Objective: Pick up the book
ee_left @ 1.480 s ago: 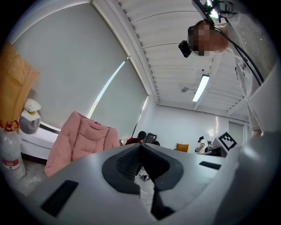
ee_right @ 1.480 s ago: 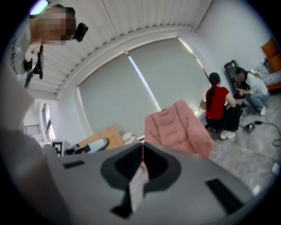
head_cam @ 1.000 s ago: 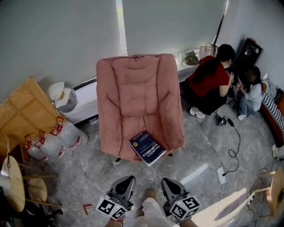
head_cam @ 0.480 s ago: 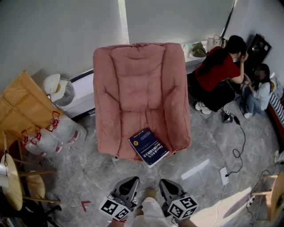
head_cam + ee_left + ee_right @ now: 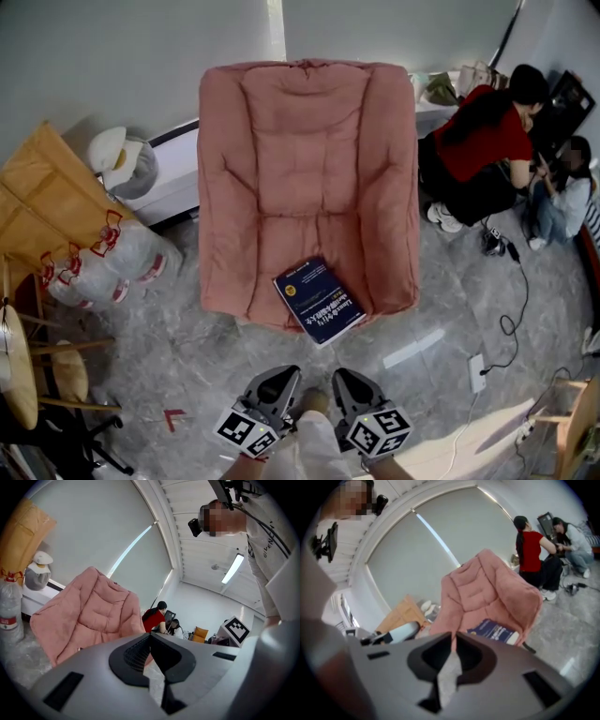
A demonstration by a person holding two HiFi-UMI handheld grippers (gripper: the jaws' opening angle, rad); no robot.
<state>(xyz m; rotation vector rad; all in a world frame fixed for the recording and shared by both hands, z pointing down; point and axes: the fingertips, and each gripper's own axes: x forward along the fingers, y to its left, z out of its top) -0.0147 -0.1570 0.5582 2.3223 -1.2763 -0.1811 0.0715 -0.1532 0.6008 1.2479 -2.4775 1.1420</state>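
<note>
A dark blue book (image 5: pixel 319 301) lies flat on the front edge of the pink padded chair (image 5: pixel 305 178), its corner over the seat's rim. The right gripper view shows the book (image 5: pixel 494 631) ahead and to the right, on the chair (image 5: pixel 487 590). Both grippers hang low in the head view, short of the chair, over the grey floor. My left gripper (image 5: pixel 279 377) is shut with nothing in it, and so is my right gripper (image 5: pixel 345 379). The left gripper view holds the chair (image 5: pixel 84 613) beyond the shut left gripper (image 5: pixel 150 634); the book is hidden there.
Two people (image 5: pixel 492 141) crouch at the back right by a dark cabinet. A cable and power strip (image 5: pixel 477 371) lie on the floor to the right. Plastic bottles (image 5: pixel 103 267), a brown paper bag (image 5: pixel 47 197) and wooden stools (image 5: pixel 23 370) crowd the left. A white low unit (image 5: pixel 173 183) stands behind the chair.
Both grippers have sunk lower and stay shut. In the head view the chair and book have drawn a little larger and nearer.
</note>
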